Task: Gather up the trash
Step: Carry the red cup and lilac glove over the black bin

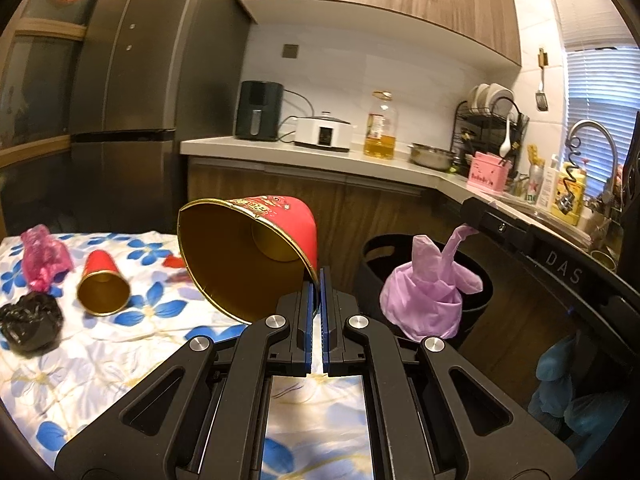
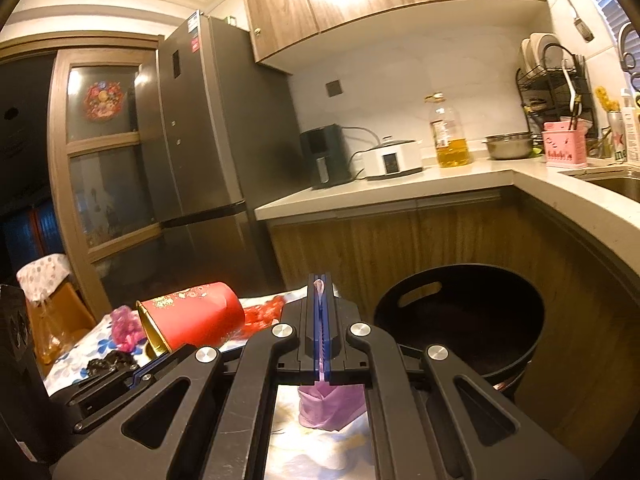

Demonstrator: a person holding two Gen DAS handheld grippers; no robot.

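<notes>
My left gripper [image 1: 319,276] is shut on the rim of a red paper cup with a gold inside [image 1: 248,256] and holds it lifted over the floral-cloth table [image 1: 120,360]. The cup also shows in the right wrist view [image 2: 192,316]. My right gripper [image 2: 320,284] is shut on a lilac plastic bag [image 2: 332,404], which hangs below it; in the left wrist view the bag [image 1: 428,296] dangles in front of the black bin [image 1: 472,304]. The bin [image 2: 460,320] stands open to the right of the table. On the table lie a second red cup [image 1: 102,284], a pink wrapper [image 1: 42,258] and a black crumpled bag [image 1: 30,322].
A grey fridge [image 2: 200,140] stands behind the table. A wooden counter [image 2: 400,188] carries an air fryer [image 2: 324,160], a white cooker [image 2: 394,162], an oil bottle [image 2: 448,136], a steel bowl and a dish rack. The sink [image 2: 616,182] is at far right.
</notes>
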